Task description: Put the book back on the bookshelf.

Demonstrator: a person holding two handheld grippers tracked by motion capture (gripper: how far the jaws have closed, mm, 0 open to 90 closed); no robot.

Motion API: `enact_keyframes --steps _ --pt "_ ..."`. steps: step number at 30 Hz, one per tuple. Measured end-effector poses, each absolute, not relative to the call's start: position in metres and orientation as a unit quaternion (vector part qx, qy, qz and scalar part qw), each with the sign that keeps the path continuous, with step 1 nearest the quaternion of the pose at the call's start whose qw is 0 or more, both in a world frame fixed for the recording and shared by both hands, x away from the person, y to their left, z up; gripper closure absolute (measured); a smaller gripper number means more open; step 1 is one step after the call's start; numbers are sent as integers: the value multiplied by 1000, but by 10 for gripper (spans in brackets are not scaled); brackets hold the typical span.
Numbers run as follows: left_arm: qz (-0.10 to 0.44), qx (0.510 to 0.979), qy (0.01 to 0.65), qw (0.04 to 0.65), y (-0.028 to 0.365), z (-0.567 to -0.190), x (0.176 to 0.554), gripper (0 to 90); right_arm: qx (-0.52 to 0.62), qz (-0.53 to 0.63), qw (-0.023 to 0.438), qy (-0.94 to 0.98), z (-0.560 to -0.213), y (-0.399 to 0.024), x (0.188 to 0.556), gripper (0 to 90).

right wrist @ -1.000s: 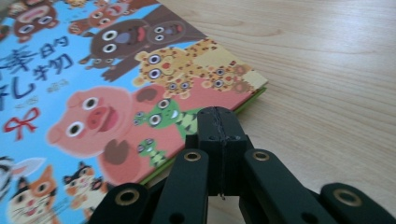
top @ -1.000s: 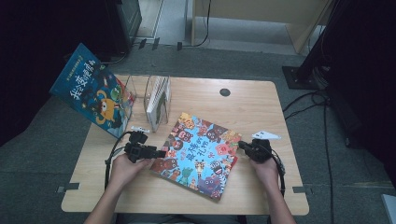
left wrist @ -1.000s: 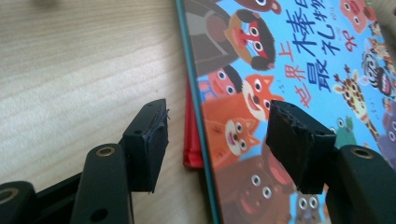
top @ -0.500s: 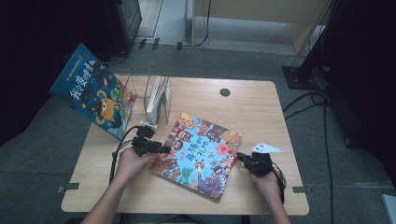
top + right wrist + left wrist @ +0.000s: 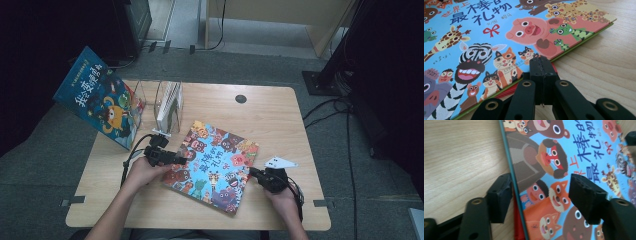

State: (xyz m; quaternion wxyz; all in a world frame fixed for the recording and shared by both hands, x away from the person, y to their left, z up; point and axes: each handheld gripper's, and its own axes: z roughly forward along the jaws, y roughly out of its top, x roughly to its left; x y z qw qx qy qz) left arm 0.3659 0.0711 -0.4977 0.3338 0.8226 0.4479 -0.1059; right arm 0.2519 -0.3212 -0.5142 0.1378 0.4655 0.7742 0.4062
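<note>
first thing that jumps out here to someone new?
The bright blue picture book crowded with cartoon animals, lying flat mid-table. The left gripper has its open jaws straddling the book's left edge, and they have just been opening; the right gripper, jaws shut, sits at its right edge. A second blue picture book leans on a clear plastic rack at the table's far left.

Bright colours on pale wood
Blue picture book [image 5: 212, 167] crowded with cartoon animals, green-edged, between two black claws; light wood-grain table [image 5: 280, 120] beneath.

The picture book [image 5: 564, 170] runs past the left gripper view's edges.
</note>
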Motion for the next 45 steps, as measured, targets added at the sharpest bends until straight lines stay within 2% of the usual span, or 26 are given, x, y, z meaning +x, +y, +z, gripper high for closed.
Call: enact_keyframes --steps 18,25,34,38,40,42,45 --pt "-106 829 460 299 75 -493 372 328 458 415 126 776 -515 -312 260 900" --pt "-104 815 490 292 77 -488 374 497 453 421 118 777 -516 -315 261 900" --pt "-95 824 454 324 78 -420 363 550 445 434 98 777 -518 -318 262 900" --pt "-132 824 433 341 75 -390 361 587 432 438 90 783 -518 -313 262 900" --pt "-157 833 413 333 64 -380 361 605 422 446 77 786 -520 -308 264 900" --pt "-154 845 400 319 52 -371 360 636 403 447 72 795 -519 -298 264 900" --pt "-146 855 397 299 42 -361 362 658 381 428 99 814 -516 -280 264 900"
